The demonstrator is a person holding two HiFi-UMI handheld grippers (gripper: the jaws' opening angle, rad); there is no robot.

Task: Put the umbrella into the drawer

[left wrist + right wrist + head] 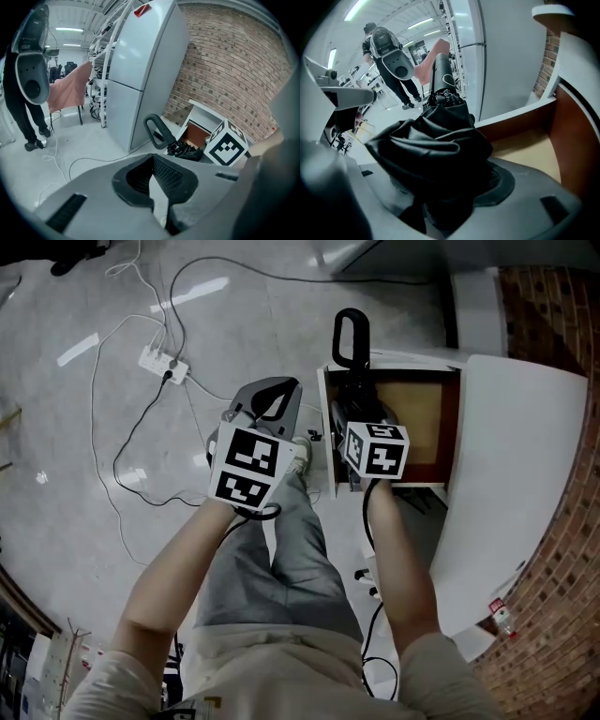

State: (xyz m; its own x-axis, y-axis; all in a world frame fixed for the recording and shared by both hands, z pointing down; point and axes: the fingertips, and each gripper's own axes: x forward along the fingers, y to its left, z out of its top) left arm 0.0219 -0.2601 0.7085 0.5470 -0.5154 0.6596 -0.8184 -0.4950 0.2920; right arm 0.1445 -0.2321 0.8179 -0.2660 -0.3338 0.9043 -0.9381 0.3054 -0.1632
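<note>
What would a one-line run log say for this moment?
right gripper: shut on umbrella | umbrella: over open drawer | left gripper: shut, empty

Grey trousers [281,563], beige short-sleeved shirt [281,681]

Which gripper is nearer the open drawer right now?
Right. The right gripper holds the umbrella over the drawer; the left gripper is empty, beside it over the floor.

A white power strip [164,363] lies on the grey floor [56,427], well off to the left of the left gripper [284,395]. Ahead of that gripper a tall grey fridge [140,65] stands beside a brick wall [234,61]. Farther left, a person in black [16,110] stands near a pink cloth [70,91] draped over a chair.
</note>
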